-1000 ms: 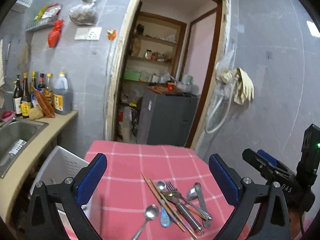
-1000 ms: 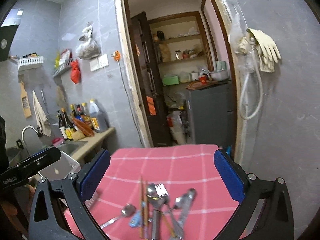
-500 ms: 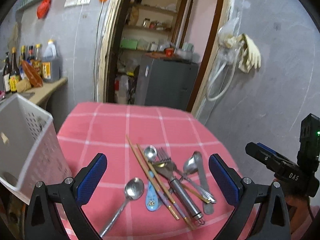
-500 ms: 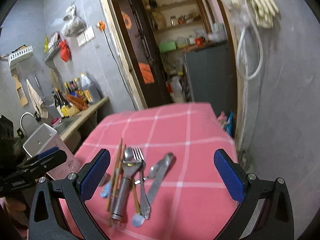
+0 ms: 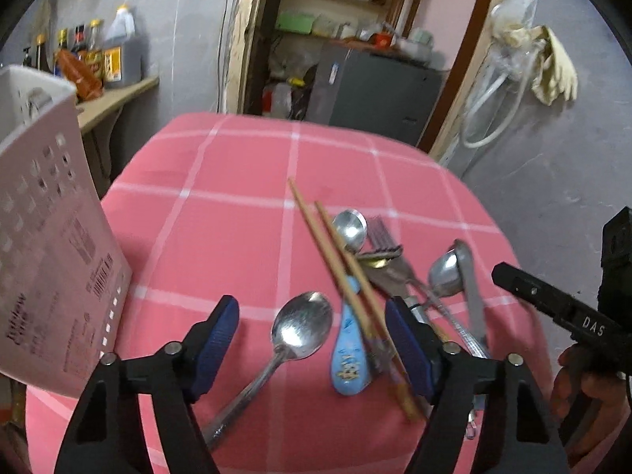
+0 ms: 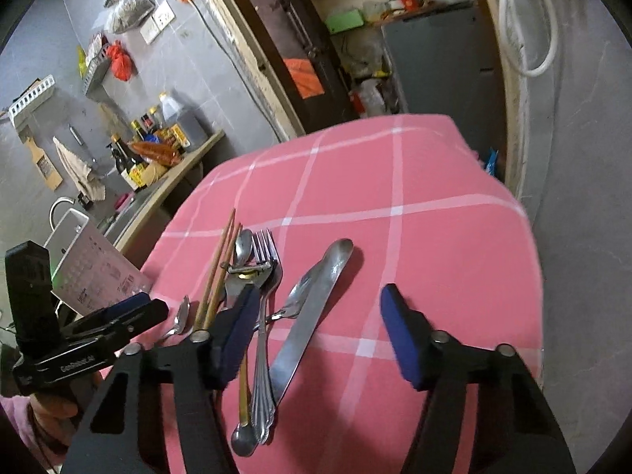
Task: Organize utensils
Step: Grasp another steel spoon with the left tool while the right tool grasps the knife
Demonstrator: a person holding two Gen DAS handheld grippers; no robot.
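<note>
A heap of utensils lies on the pink checked tablecloth (image 5: 221,237). A steel spoon (image 5: 300,328), a blue ceramic spoon (image 5: 349,359) and two wooden chopsticks (image 5: 335,272) lie between the open fingers of my left gripper (image 5: 312,347), which hovers just above them. My right gripper (image 6: 316,331) is open over a knife (image 6: 308,316) and a fork (image 6: 264,304), holding nothing. A white perforated utensil basket (image 5: 47,237) stands at the table's left edge, also in the right wrist view (image 6: 91,264).
A kitchen counter with sauce bottles (image 5: 102,59) and a sink lies left of the table. A doorway with a grey cabinet (image 5: 379,91) is behind. A grey wall with hanging gloves (image 5: 553,63) is on the right. The table's rounded far edge drops off.
Both grippers have dropped and tilted down toward the utensil heap, now much closer. Their jaws have narrowed somewhat. The basket now fills the left of the left wrist view.
</note>
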